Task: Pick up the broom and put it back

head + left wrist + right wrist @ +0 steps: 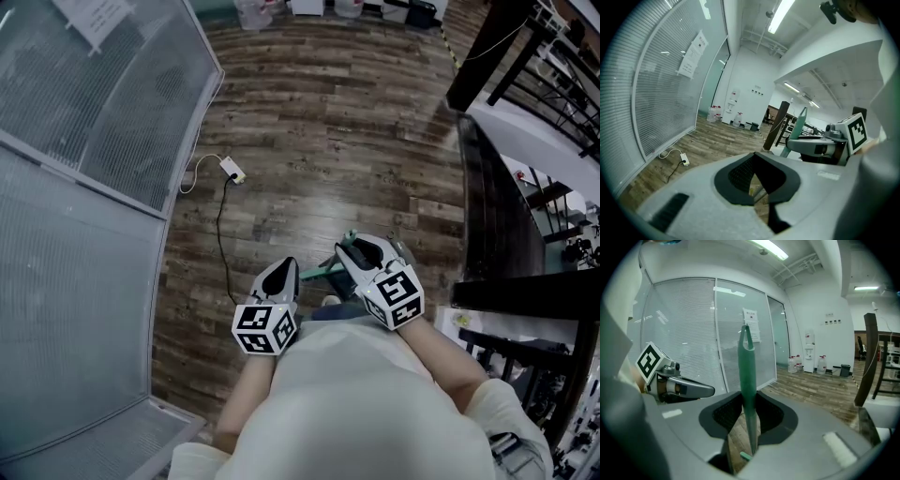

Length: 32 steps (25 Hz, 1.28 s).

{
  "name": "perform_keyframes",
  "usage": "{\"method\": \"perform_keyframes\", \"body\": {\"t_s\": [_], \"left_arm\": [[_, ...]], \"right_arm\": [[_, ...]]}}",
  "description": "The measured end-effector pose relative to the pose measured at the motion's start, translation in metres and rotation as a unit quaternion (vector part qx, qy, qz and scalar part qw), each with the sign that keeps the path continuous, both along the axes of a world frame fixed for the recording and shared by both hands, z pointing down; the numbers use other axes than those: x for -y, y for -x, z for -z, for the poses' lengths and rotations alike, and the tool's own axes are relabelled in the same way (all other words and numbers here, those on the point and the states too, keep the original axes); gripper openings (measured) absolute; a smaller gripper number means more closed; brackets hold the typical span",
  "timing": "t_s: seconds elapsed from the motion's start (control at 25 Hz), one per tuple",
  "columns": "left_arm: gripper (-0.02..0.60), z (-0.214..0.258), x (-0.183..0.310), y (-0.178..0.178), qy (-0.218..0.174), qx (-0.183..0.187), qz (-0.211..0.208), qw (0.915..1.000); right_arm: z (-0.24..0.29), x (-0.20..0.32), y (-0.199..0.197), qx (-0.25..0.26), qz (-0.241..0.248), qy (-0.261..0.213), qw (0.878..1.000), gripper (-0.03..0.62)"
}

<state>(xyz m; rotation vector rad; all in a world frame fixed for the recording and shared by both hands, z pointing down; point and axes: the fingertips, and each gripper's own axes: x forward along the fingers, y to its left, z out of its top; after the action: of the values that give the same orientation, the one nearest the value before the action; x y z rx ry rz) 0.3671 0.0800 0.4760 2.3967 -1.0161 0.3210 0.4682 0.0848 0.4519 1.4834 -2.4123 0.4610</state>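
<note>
The dark wood-plank floor carries a white socket block, which lies near the glass wall. A white cord loops from the block toward the wall. A black cord trails away over the planks, alongside the wall. Water jugs and a dark bin stand beyond the wall's far end.

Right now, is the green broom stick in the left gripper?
No, the green broom stick is clamped in the right gripper, not the left gripper.
</note>
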Motion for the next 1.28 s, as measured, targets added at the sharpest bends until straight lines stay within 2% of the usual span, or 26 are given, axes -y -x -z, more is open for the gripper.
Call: {"method": "perform_keyframes", "body": {"t_s": [0.36,0.8,1.28], "left_arm": [[0.006,-0.001,0.004,0.032,0.004,-0.012,0.059,0.9982],[0.006,0.006,0.025,0.098,0.003,-0.014,0.117,0.9931],[0.006,0.018,0.065,0.175,-0.012,-0.012,0.141,0.9899]], "right_arm": [[-0.001,0.012,0.034,0.004,0.047,0.001,0.999,0.101],[0.006,0.041,0.094,0.007,0.103,0.002,0.995,0.101],[0.017,0.085,0.169,0.012,0.124,-0.01,0.992,0.101]]}}
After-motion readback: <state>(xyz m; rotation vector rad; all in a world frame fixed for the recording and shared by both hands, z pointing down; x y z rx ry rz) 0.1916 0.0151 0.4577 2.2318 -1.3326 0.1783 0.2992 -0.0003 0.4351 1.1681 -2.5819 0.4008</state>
